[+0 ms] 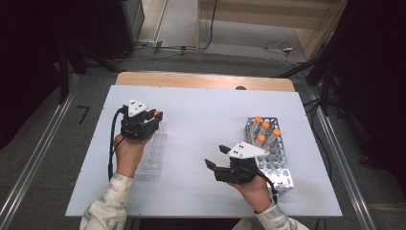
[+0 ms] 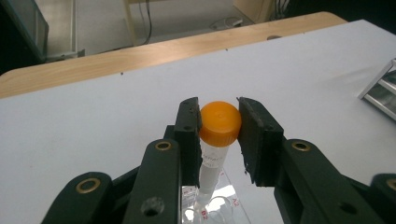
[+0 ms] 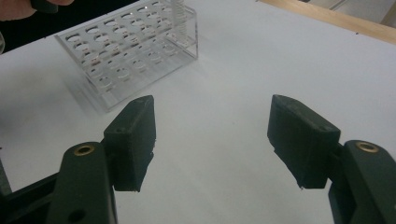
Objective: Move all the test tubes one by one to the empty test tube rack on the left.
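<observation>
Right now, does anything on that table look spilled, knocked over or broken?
Nothing stands out. The left gripper holds an orange-capped tube upright over the clear rack. The right gripper hangs open above the white table. The other capped tubes stand upright in the metal rack, and no spill shows.

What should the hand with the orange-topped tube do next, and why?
Probably lower it a little more, then let go. The left gripper is shut on the tube by its orange cap, and the tube's tip is already entering the clear rack.
</observation>
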A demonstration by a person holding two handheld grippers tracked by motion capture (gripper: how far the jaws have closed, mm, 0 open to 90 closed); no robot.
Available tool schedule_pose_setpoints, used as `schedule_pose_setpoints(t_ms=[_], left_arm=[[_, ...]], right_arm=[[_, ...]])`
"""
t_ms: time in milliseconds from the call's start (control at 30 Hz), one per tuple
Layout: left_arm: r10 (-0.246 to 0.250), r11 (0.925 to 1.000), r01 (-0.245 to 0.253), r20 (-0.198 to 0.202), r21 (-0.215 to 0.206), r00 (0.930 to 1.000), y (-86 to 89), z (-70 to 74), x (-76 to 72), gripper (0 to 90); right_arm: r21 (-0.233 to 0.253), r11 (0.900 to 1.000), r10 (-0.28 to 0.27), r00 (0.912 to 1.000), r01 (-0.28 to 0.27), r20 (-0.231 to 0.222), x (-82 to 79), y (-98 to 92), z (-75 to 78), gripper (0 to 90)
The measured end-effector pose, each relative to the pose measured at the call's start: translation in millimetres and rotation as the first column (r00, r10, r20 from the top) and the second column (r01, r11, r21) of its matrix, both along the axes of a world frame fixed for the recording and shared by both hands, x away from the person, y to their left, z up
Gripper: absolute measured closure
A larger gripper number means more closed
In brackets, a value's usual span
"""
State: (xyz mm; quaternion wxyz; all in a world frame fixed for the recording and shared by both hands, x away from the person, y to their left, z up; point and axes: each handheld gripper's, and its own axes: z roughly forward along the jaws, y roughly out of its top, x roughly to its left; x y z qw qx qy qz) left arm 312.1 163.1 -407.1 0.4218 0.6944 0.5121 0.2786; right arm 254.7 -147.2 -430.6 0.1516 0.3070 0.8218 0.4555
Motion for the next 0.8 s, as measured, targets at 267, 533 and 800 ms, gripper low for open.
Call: schedule_pose_setpoints(t_ms=[267,533,800], left_arm=[[0.003,0.9998,-0.002,-0.035,0.019,0.9994,-1.9,-8.7,2.1,69.8],[0.007,0.9997,-0.006,-0.053,0.024,0.9986,-2.3,-13.4,3.0,69.0],[0.000,1.0000,0.000,-0.053,-0.003,0.9986,-0.7,-12.6,1.7,61.1]], right_arm=[[-0.003,1.000,0.001,1.0000,-0.001,0.000,-0.3,-0.4,0.1,30.7],[-0.003,1.000,0.000,1.0000,0.000,0.001,-0.3,-0.8,0.1,30.6],[-0.002,1.000,0.000,1.0000,0.000,0.002,-0.4,-0.8,0.2,30.7]])
